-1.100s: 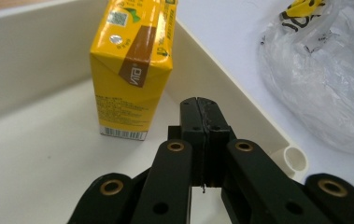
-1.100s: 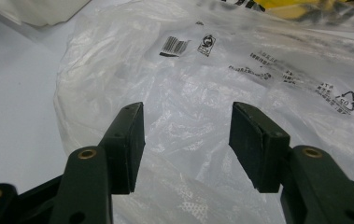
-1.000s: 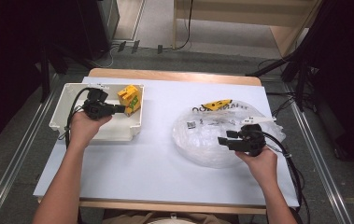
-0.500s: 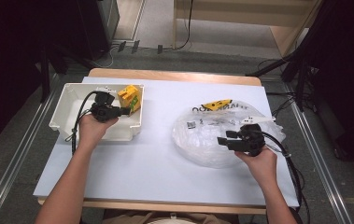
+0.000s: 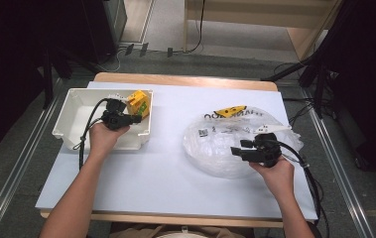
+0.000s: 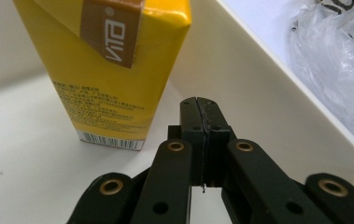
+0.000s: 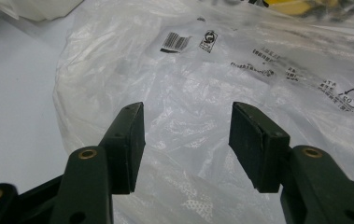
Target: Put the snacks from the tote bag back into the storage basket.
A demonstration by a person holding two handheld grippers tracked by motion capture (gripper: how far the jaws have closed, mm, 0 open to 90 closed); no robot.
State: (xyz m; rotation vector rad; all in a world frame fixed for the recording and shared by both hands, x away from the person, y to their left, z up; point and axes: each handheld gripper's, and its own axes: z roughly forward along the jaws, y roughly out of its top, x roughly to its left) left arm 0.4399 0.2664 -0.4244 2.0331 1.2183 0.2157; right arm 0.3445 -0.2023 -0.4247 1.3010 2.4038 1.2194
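Observation:
A yellow drink carton [image 5: 139,103] [image 6: 114,70] stands at the right end of a white bin [image 5: 74,106] at the table's left. My left gripper [image 5: 135,119] [image 6: 199,105] is inside the bin [image 6: 277,88], shut with nothing between its jaws, just beside the carton's lower right. A crumpled clear plastic bag [image 5: 220,144] [image 7: 202,70] lies on the right half of the table. My right gripper [image 5: 236,150] [image 7: 186,142] hovers open over the bag's near right part, jaws wide apart and holding nothing.
A yellow packet [image 5: 230,111] pokes out at the bag's far edge. The table [image 5: 160,173] has a white top with wooden edges. Cables trail from both grippers. Dark stands and a wooden shelf stand beyond the table.
My left gripper has drawn back a little toward the bin's near wall, away from the carton. The right gripper has stayed over the bag.

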